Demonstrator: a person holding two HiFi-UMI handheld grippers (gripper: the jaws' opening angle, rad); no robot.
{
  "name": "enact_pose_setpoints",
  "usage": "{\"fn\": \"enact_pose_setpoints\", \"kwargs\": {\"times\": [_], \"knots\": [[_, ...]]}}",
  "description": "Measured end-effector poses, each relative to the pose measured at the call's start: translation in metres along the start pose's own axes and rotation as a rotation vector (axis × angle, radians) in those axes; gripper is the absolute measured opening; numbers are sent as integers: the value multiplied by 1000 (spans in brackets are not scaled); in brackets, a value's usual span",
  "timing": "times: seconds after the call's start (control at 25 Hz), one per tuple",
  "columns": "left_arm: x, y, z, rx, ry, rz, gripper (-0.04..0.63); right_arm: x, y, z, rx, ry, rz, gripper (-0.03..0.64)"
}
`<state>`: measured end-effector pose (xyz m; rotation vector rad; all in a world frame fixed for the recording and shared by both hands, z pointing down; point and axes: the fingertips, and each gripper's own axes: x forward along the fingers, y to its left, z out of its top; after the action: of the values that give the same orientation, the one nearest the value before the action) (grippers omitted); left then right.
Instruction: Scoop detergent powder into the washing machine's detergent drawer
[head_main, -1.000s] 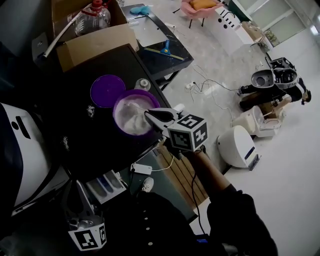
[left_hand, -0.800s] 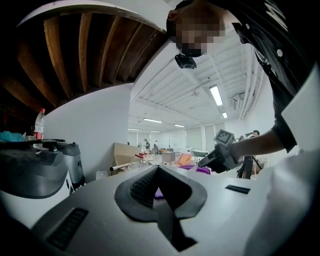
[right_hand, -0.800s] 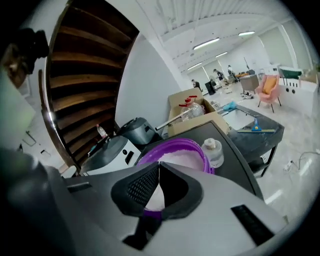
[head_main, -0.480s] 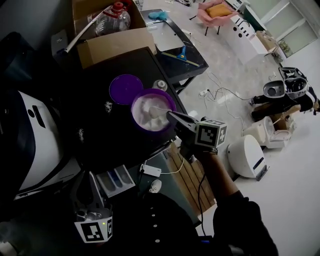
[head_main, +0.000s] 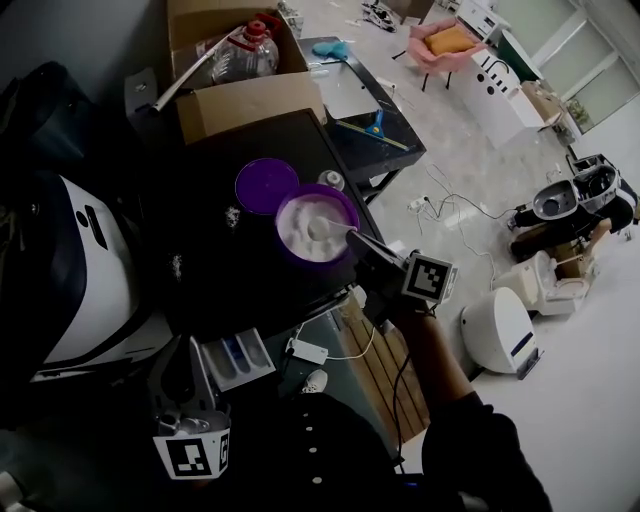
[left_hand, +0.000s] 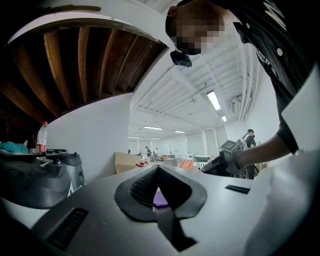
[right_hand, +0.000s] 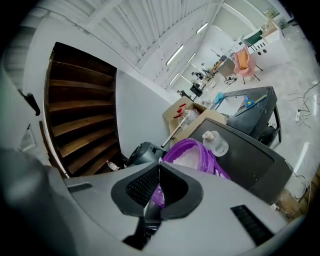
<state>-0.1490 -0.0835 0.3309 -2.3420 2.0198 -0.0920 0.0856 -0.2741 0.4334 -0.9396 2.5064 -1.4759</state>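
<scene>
Translucent purple plastic tub (head_main: 290, 250) holding fine, matt white powder (head_main: 300, 222), with a smooth white plastic scoop (head_main: 322, 229); matt black desk (head_main: 230, 280); right claw (head_main: 353, 239) of matt grey plastic with ribbed black pads (right_hand: 142, 187); plain brown cardboard box (head_main: 250, 100); clear plastic bottle (head_main: 245, 55); glossy white washing machine (head_main: 90, 270); shiny pale floor (head_main: 470, 200)

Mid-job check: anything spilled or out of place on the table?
Yes. White powder lies on the black table: one patch just left of the purple lid, a second patch further left near the table's edge. Both sit outside the purple tub, so they look like spilled detergent.
</scene>
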Motion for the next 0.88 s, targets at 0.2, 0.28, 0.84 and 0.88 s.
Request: {"fn": "enact_pose_setpoints", "kwargs": {"times": [0.2, 0.28, 0.84, 0.88], "knots": [[-6, -5, 8, 10, -16, 2, 5, -6, 14, -1, -1, -5, 39, 31], [-9, -5, 9, 14, -21, 6, 5, -9, 25, -3, -7, -4, 64, 31], [-39, 10, 22, 33, -54, 105, 5, -13, 108, -66, 65, 125, 274, 31], [-43, 11, 22, 36, -49, 114, 5, -14, 112, -73, 66, 142, 286, 31]]}}
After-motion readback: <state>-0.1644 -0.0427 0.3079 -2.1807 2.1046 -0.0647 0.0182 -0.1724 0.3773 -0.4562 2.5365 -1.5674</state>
